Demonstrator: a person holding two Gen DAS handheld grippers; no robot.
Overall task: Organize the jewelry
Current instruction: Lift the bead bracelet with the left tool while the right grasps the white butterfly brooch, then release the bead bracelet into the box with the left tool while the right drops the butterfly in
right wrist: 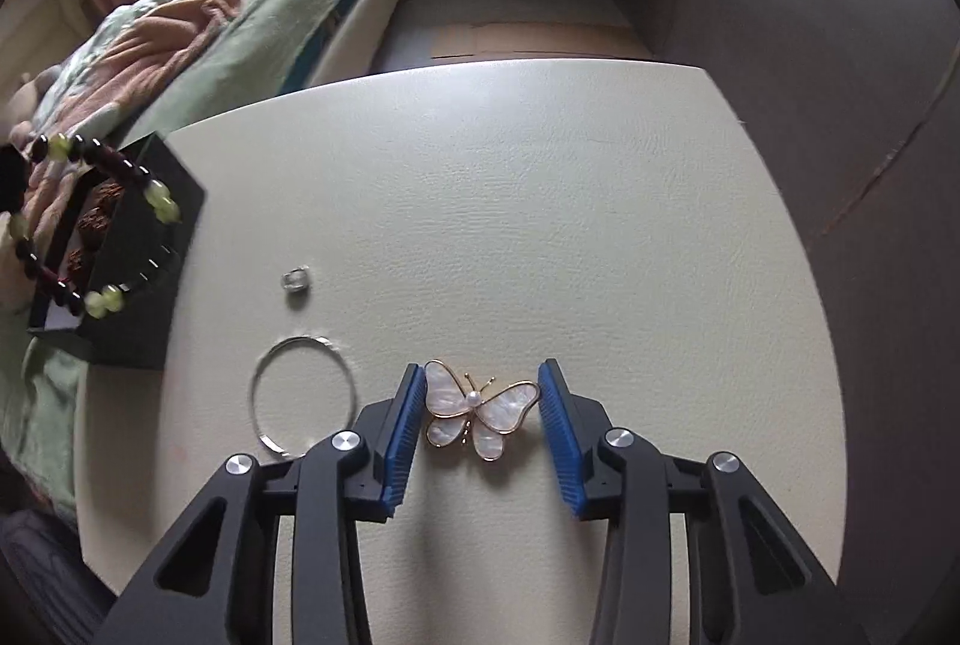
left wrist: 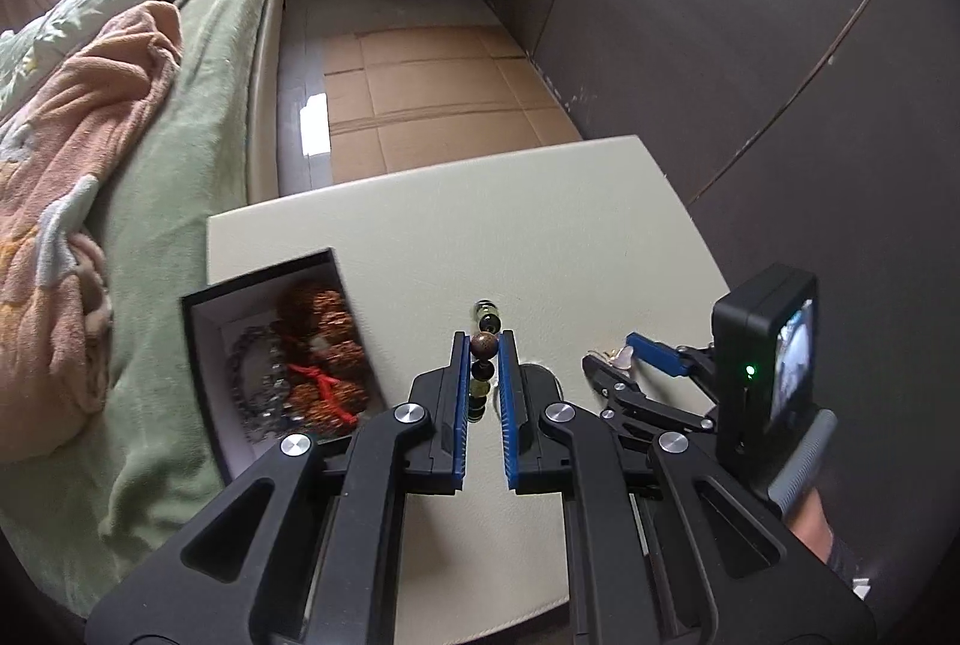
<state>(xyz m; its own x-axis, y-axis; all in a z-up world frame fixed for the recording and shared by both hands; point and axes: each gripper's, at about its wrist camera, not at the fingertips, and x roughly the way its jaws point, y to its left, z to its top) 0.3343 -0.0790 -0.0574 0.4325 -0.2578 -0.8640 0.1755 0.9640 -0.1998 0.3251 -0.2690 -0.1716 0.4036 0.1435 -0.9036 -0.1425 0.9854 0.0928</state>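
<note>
My left gripper (left wrist: 485, 345) is shut on a bracelet of dark and pale green beads (left wrist: 489, 322), lifted above the cream table (left wrist: 540, 225). In the right wrist view that bracelet (right wrist: 157, 201) hangs in front of the black jewelry box (right wrist: 138, 327). The box (left wrist: 201, 339) stands open at the table's left edge, with brown seed bracelets and a grey bracelet inside. My right gripper (right wrist: 482, 369) points down at the table, its blue pads against both wing tips of a pearly butterfly brooch (right wrist: 480, 411) that lies flat. From the left wrist, the right gripper (left wrist: 612, 360) shows low on the table.
A thin silver bangle (right wrist: 300, 393) lies just left of the right gripper, with a small silver ring (right wrist: 295, 280) beyond it. A bed with green covers (left wrist: 180, 165) borders the table's left side. Dark wall panels (left wrist: 750, 45) stand to the right, and cardboard (left wrist: 432, 93) covers the floor beyond.
</note>
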